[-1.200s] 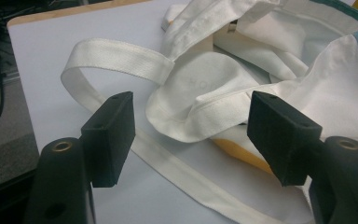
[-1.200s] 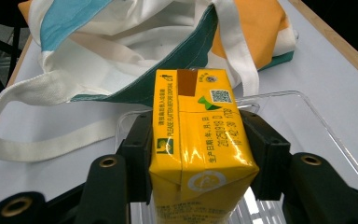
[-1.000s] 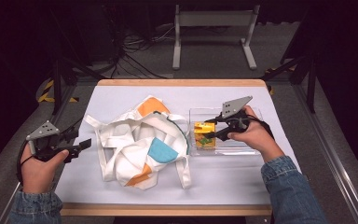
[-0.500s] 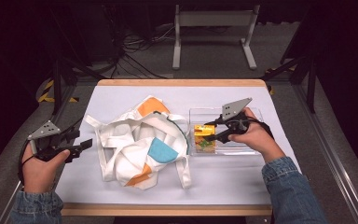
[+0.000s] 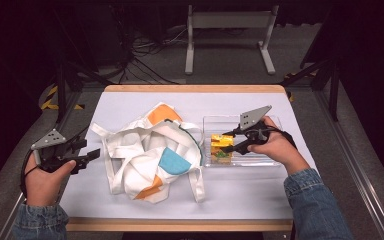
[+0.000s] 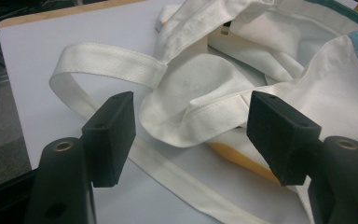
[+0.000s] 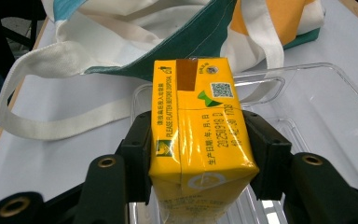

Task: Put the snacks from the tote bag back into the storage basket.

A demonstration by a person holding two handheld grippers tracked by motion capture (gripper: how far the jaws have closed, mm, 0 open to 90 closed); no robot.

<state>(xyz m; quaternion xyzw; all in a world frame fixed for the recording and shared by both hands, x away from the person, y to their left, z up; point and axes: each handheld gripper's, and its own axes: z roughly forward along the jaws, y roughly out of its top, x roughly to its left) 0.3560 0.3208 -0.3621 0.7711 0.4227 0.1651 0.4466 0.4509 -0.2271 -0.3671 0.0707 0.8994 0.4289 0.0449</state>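
Observation:
A white tote bag (image 5: 150,150) with orange, blue and teal patches lies crumpled in the middle of the table. My left gripper (image 5: 96,152) hovers at its left edge, open. In the left gripper view the jaws (image 6: 191,107) stand wide apart over a fold of the bag (image 6: 261,56) and a loop of its strap (image 6: 112,63), touching neither. My right gripper (image 5: 225,141) is shut on a yellow drink carton (image 5: 221,145) inside a clear plastic tray (image 5: 230,119). In the right gripper view both pads press the sides of the carton (image 7: 196,121).
The white table mat (image 5: 130,102) has a wooden border. The tray's clear wall (image 7: 321,98) stands right of the carton, and the bag (image 7: 168,28) lies just beyond it. A metal stand (image 5: 227,35) and cables are on the floor behind the table.

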